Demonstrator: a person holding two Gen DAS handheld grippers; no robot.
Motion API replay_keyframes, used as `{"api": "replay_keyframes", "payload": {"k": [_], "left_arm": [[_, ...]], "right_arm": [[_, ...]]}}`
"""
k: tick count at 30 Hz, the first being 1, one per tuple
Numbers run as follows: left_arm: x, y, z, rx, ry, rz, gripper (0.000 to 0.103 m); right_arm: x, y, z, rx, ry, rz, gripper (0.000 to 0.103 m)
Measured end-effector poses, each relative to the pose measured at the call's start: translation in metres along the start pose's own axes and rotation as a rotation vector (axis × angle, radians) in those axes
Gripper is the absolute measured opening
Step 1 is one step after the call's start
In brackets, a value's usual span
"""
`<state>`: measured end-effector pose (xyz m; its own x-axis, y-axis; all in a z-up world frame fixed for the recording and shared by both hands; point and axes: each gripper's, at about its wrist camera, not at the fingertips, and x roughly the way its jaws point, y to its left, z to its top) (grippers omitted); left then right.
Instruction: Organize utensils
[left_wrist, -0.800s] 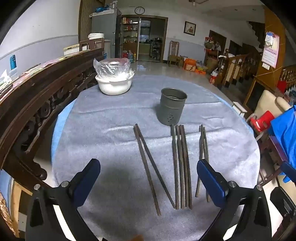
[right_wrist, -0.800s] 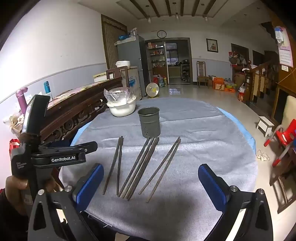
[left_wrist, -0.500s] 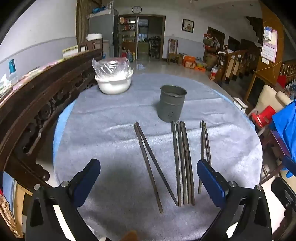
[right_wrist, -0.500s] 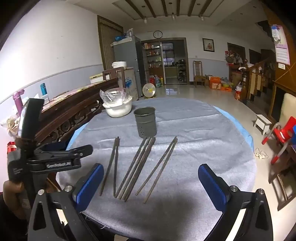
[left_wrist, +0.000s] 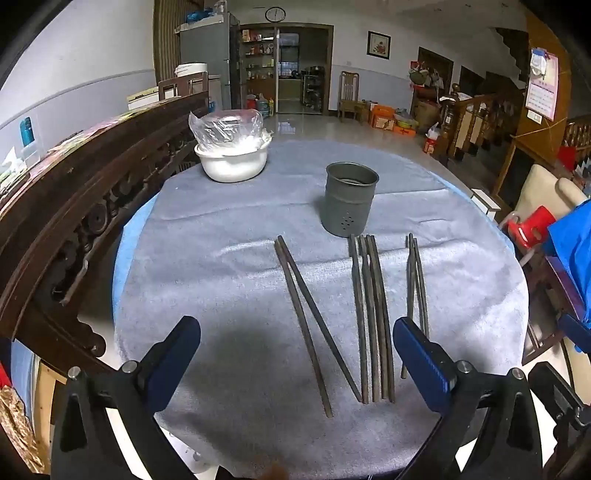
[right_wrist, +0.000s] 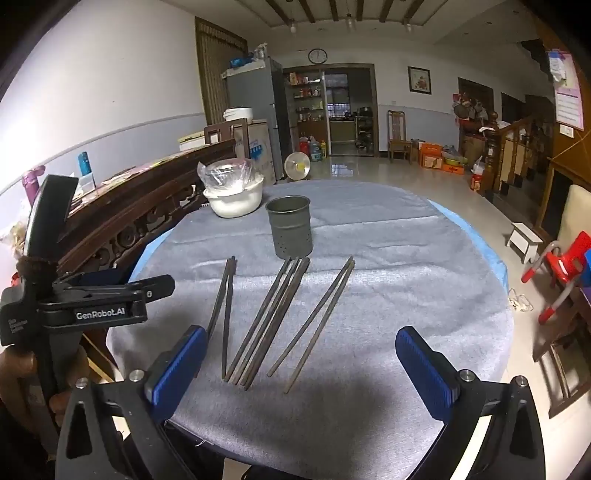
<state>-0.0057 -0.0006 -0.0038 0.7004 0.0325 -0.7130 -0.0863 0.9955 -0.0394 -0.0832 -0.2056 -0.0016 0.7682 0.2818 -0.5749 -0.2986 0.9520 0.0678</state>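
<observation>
Dark, slender chopsticks (left_wrist: 371, 317) lie grouped before the perforated metal holder (left_wrist: 349, 199).

Both wrist cameras look forward and steeply down over the near tabletop (left_wrist: 229, 236) edge; the right sits further right; both share the chopsticks (left_wrist: 371, 317) and holder (right_wrist: 290, 230).

Dim indoor light, fisheye-warped edges

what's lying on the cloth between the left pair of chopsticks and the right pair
A bundle of four chopsticks, side by side, lies between the left pair and the right pair; the left wrist view shows it.
</observation>
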Motion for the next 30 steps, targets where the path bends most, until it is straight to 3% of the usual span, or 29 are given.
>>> {"api": "replay_keyframes", "payload": {"k": [30], "left_arm": [[-0.0015,-0.0021,-0.0024,0.009,0.003,-0.007,0.103]], "right_arm": [[0.0035,-0.0005,-0.0029,0.01,0.02,-0.004,0.103]]}}
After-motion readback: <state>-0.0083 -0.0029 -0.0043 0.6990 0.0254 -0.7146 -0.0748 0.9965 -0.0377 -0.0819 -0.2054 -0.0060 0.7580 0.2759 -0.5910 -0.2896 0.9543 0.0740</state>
